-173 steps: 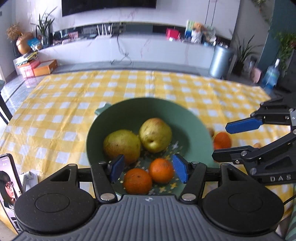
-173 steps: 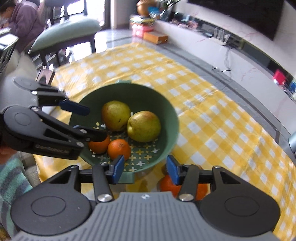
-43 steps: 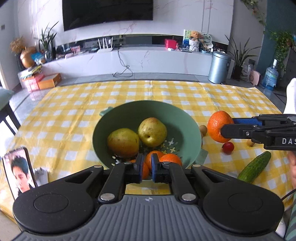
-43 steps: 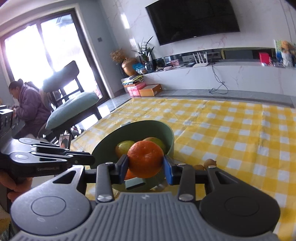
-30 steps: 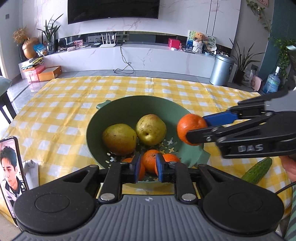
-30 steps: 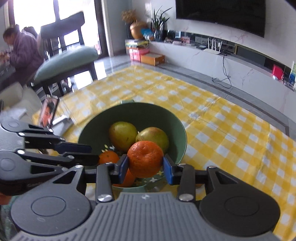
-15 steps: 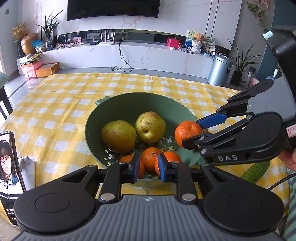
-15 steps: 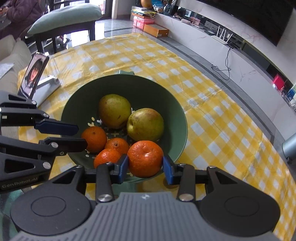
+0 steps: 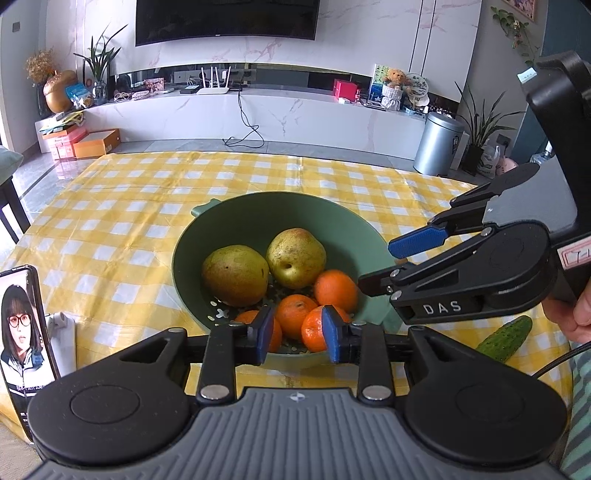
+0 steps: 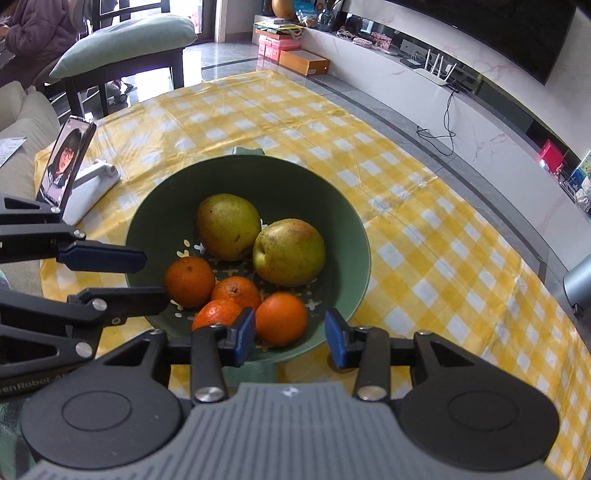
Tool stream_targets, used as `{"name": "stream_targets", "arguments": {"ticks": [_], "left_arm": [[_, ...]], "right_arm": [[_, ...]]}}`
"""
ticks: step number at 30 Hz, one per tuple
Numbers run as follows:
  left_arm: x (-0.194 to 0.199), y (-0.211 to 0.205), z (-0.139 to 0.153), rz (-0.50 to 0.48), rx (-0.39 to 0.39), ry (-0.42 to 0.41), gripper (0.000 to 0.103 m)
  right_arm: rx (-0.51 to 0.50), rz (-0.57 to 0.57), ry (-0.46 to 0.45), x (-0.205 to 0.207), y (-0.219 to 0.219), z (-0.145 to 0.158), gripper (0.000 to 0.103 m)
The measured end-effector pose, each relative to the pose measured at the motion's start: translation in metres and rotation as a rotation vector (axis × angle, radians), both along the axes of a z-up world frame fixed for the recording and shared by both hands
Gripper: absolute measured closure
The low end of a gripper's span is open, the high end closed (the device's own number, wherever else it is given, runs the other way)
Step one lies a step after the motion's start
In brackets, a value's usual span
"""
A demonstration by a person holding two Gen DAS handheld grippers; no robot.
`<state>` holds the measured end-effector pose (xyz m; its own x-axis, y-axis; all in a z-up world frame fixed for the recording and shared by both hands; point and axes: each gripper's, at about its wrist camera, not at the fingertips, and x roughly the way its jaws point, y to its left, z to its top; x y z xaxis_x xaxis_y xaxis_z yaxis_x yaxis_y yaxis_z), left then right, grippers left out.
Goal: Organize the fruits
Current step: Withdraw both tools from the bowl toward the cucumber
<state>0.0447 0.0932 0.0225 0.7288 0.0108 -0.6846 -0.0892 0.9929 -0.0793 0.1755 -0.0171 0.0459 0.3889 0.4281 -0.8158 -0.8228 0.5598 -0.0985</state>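
Observation:
A green bowl (image 9: 236, 218) (image 10: 332, 229) on the yellow checked cloth holds two pears (image 9: 297, 258) (image 10: 227, 225) and several oranges. My right gripper (image 10: 290, 338) hovers over the bowl's near rim, open. The orange (image 10: 281, 318) it carried lies in the bowl, against the left pad and clear of the right one. In the left wrist view the right gripper (image 9: 384, 264) reaches in from the right, just past that orange (image 9: 336, 290). My left gripper (image 9: 297, 334) (image 10: 153, 277) is at the opposite rim, its jaws opening with nothing between them.
A phone on a white stand (image 9: 22, 332) (image 10: 66, 162) is propped at the table's corner. A cucumber (image 9: 504, 338) lies on the cloth right of the bowl. Beyond the table are a cushioned chair (image 10: 122, 40), a seated person (image 10: 26, 26) and a metal bin (image 9: 437, 147).
The right gripper brought the orange over the bowl, lowered it and let it go among the other oranges. The left gripper's jaws went from nearly shut to partly apart.

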Motion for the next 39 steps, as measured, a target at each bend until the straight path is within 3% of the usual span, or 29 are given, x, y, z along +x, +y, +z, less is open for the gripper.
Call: {"name": "stream_targets", "arguments": {"ticks": [10, 20, 27, 34, 39], "left_arm": [[-0.011, -0.015, 0.017, -0.024, 0.025, -0.037, 0.060], [-0.028, -0.035, 0.033, -0.081, -0.036, -0.141, 0.058], [-0.032, -0.056, 0.031, -0.137, -0.082, -0.151, 0.057], [-0.028, -0.097, 0.012, -0.255, -0.045, -0.100, 0.054], [-0.021, -0.119, -0.008, -0.315, -0.026, -0.051, 0.053]], "right_arm": [[0.101, -0.040, -0.051, -0.016, -0.028, 0.023, 0.059], [0.256, -0.200, -0.077, -0.037, -0.094, 0.034, 0.055], [0.348, -0.379, -0.051, -0.053, -0.152, 0.012, 0.054], [0.371, -0.521, -0.029, -0.070, -0.196, -0.022, 0.050], [0.390, -0.611, 0.055, -0.069, -0.219, -0.044, 0.049]]}}
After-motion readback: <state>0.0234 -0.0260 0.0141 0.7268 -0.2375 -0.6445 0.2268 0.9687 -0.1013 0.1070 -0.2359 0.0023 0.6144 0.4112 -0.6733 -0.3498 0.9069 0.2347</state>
